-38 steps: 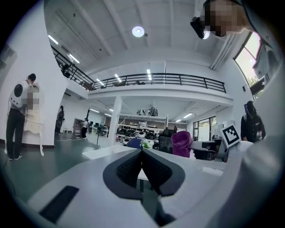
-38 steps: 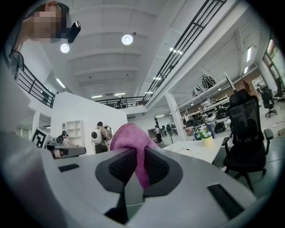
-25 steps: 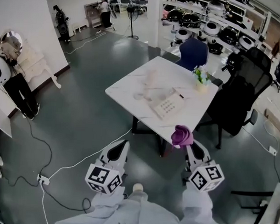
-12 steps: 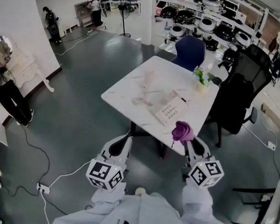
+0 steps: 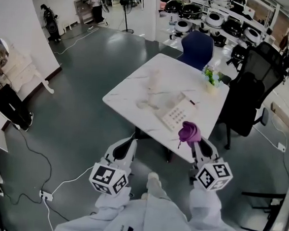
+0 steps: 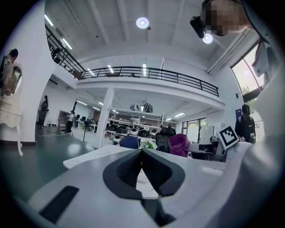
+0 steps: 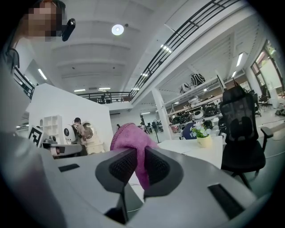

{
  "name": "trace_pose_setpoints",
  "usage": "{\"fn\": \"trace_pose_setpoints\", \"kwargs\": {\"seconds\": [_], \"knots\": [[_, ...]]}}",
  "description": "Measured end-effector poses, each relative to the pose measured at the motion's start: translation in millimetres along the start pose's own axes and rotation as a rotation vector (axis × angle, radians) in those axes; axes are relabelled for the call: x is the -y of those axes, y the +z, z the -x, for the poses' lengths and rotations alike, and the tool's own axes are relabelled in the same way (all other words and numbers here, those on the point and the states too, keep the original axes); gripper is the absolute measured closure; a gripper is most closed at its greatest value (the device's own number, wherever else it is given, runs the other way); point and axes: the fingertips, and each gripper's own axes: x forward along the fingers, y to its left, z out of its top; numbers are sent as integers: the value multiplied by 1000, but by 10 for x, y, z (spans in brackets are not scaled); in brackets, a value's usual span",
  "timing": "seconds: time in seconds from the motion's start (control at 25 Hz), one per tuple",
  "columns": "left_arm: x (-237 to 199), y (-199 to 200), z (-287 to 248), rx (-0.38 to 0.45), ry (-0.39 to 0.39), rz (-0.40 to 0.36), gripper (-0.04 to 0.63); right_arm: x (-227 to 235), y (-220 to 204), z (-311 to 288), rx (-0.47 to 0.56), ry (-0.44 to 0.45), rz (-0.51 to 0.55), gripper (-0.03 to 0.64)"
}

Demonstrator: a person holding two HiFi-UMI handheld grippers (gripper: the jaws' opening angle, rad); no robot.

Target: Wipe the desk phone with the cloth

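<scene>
A white desk phone lies near the front edge of the white marble table. My right gripper is shut on a purple cloth, held up just short of the table's front edge; the cloth bulges above the jaws in the right gripper view. My left gripper hangs over the floor left of it, with its jaws together at the tips and nothing between them. The cloth also shows to the right in the left gripper view.
A small potted plant stands at the table's far right. A black office chair sits right of the table, and a blue chair behind it. White cables cross the grey floor at the left. People stand far off.
The view has closed in on the table, which now lies nearer to both grippers. The right gripper still holds the cloth; the left stays shut.
</scene>
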Motion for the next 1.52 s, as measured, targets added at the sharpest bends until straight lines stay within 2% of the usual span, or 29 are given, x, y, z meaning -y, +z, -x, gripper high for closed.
{"fn": "trace_pose_setpoints", "kwargs": {"seconds": [0.24,0.88,1.52], "knots": [[-151,-75,-357,-18,-29,1,597,272,-56,-264,0,-45,-24,586],[-644,-75,-1711,-71,-134,32,597,1091,59,-1200,-7,-183,-65,584],[-671,-224,-2654,-128,-273,37,597,1834,121,-1482,2,-370,-64,584]]}}
